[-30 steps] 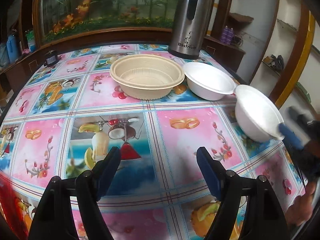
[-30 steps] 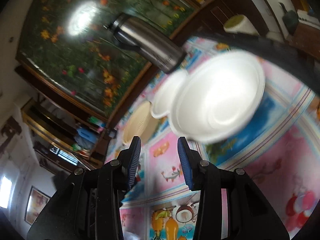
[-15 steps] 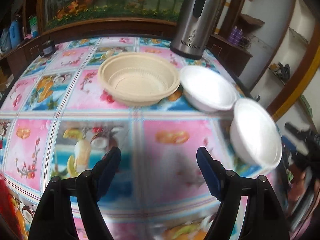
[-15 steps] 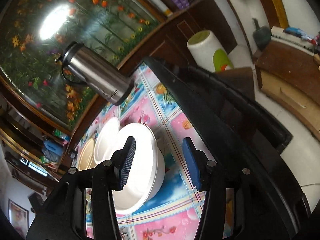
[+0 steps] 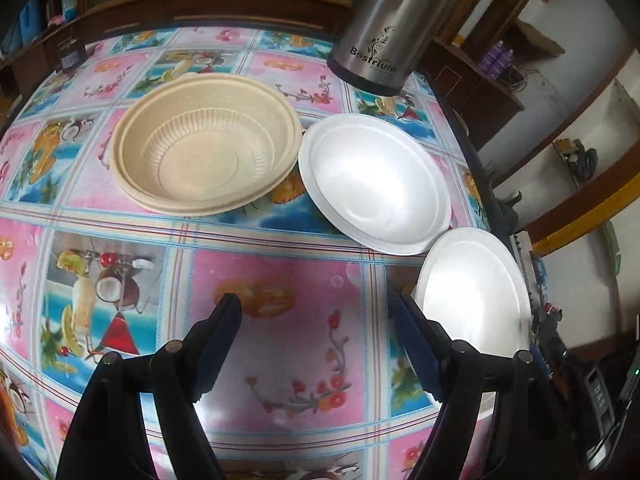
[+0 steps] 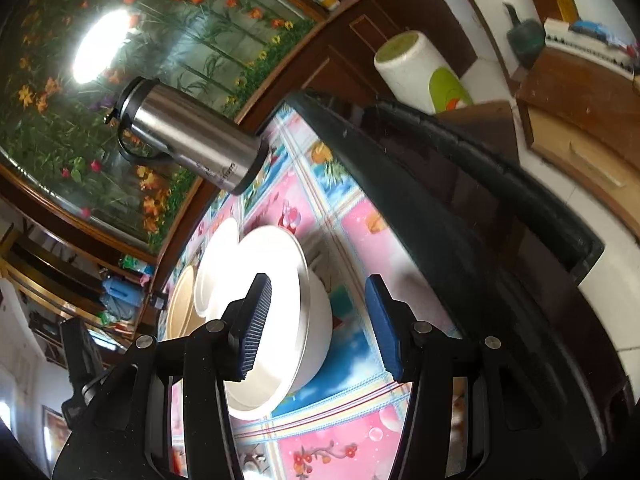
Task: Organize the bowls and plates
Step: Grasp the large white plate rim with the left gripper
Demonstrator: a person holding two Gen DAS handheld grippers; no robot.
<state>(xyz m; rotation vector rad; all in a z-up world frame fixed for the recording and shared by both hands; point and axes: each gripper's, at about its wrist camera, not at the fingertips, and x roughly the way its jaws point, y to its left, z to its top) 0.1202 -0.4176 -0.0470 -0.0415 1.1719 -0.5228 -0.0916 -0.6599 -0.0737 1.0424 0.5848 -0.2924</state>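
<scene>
A beige ribbed bowl (image 5: 206, 160) sits at the back of the patterned table. A white foam bowl (image 5: 376, 184) sits right of it, and a second white foam bowl (image 5: 474, 300) sits near the table's right edge. My left gripper (image 5: 316, 340) is open and empty above the cloth, its right finger just left of the near white bowl. In the right wrist view my right gripper (image 6: 320, 320) is open, its jaws standing either side of that near white bowl's (image 6: 276, 320) rim and wall. The other white bowl (image 6: 218, 260) and the beige bowl (image 6: 180, 308) lie beyond.
A steel thermos jug (image 5: 396, 28) stands at the back right of the table; it also shows in the right wrist view (image 6: 192, 136). The table's dark raised edge (image 6: 460, 220) runs close beside the near white bowl. A cabinet and shelves stand beyond.
My right gripper set the white bowl down near the table's right edge, let go, and opened wider. My left gripper moved forward and rightward toward the bowls.
</scene>
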